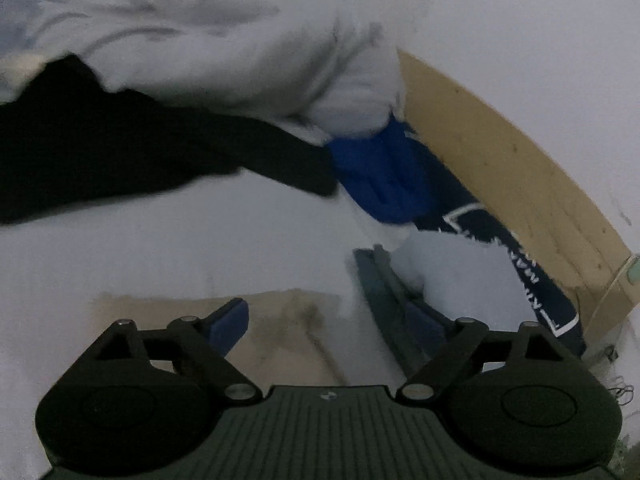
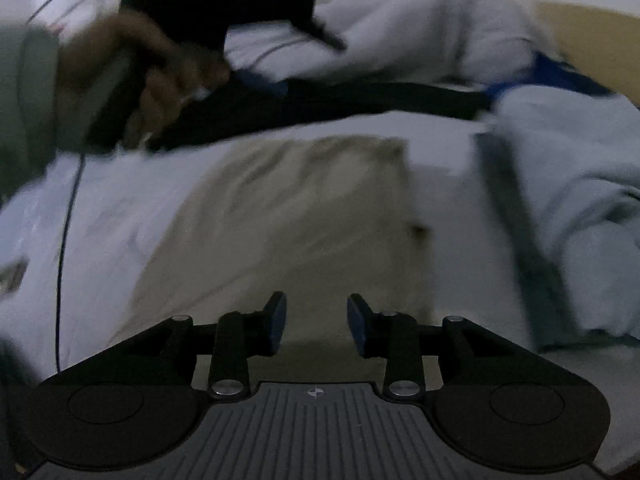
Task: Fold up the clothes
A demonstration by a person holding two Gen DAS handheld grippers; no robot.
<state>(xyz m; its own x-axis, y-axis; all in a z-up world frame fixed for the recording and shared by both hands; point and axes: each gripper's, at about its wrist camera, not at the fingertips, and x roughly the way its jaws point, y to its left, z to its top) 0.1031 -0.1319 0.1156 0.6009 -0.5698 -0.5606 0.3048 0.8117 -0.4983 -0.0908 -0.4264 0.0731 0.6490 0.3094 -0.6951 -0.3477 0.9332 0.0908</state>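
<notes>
Black linkage arms of the right hand-held gripper (image 2: 316,322) fill the bottom of its wrist view, the blue pads partly apart with nothing between them, poised over a folded beige garment (image 2: 304,216). That garment lies flat on a white bed sheet (image 2: 128,216), its long axis running from the camera away toward the far pile, its far edge squared off.

Beyond it, a black garment (image 2: 340,100) stretches as a long band across the bed from left to right. White clothing (image 2: 400,24) is heaped behind the band, and a pale blue piece (image 2: 580,184) lies crumpled at the right with a grey strip (image 2: 516,236) running along its edge. At the upper left a hand (image 2: 132,76), blurred, grips the other tool, a grey sleeve (image 2: 24,100) behind it and a thin dark cable (image 2: 66,220) hanging beside it.

From the left wrist, the left hand-held gripper (image 1: 332,320) stands wide apart and empty above the sheet, a corner of the beige garment (image 1: 280,320) showing between its fingers. The black garment (image 1: 140,152) lies across the frame ahead, white clothing (image 1: 208,40) above it, a bright blue piece (image 1: 380,176) at its right end. A navy cloth with white lettering (image 1: 532,272) lies along a wooden board (image 1: 500,152) at the bed's edge.
</notes>
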